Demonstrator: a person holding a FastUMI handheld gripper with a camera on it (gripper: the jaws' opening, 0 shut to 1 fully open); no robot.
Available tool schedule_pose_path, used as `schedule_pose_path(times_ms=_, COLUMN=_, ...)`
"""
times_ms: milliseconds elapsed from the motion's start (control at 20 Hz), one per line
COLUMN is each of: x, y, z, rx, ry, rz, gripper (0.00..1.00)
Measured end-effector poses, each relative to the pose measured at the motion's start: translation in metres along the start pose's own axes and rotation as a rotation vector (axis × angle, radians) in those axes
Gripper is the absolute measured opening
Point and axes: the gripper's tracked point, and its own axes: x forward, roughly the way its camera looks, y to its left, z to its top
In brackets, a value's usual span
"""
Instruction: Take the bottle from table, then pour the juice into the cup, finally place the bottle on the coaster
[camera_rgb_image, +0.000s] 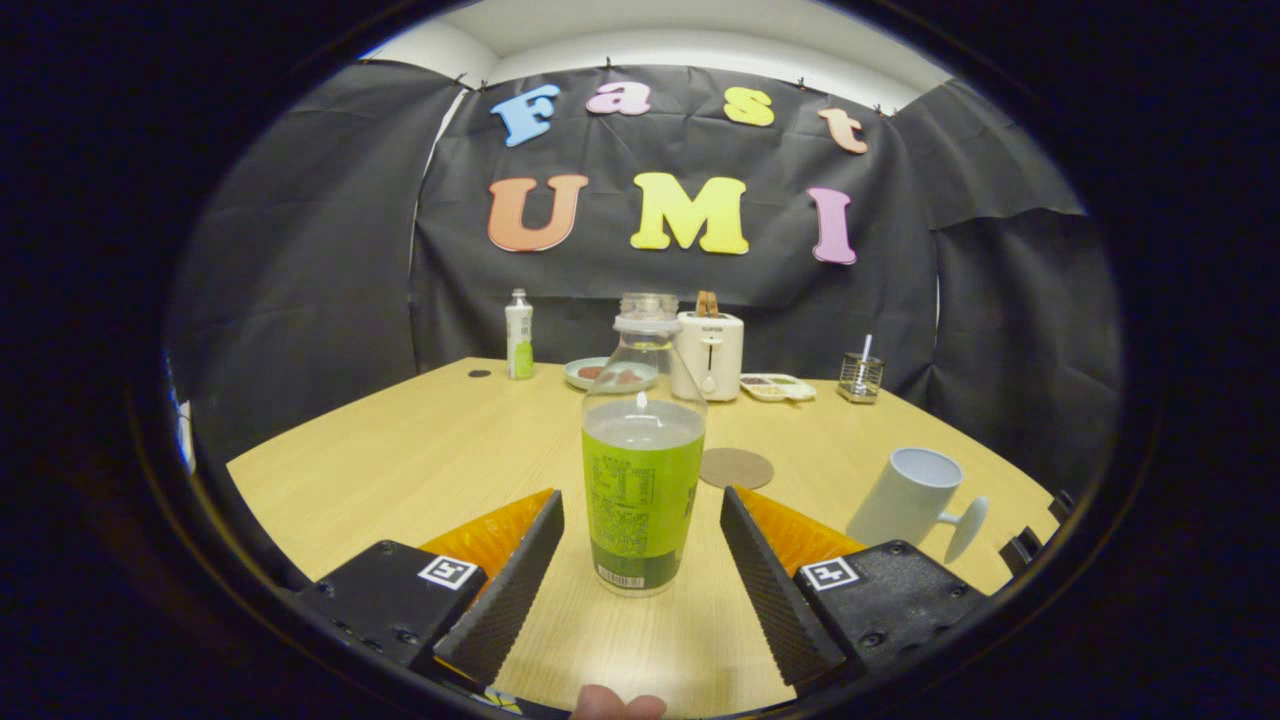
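— Gripper (640, 545) jaws spread wide, the uncapped clear plastic bottle with green label (641, 470) standing between them, untouched.
— Risk: an off-centre close could tip it, spilling juice near the round brown coaster (736, 467) and white mug (915, 500)

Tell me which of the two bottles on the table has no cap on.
The clear bottle with the green label, standing between the open gripper's fingers, is uncapped. The small white bottle far back near the booth wall is closed.

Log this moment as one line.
stage: approach | gripper: open, straddling bottle, no contact | bottle: upright on table, uncapped | cup, coaster: beyond fingers
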Motion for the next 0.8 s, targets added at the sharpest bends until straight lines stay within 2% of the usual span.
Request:
schedule_pose_path(times_ms=500, x=0.025, y=-0.002, z=-0.009, rx=0.007, ry=0.055, rz=-0.008, gripper=1.00)
schedule_pose_path(times_ms=800, x=0.031, y=0.000, z=-0.009, rx=0.022, ry=0.077, rz=0.020, gripper=0.89)
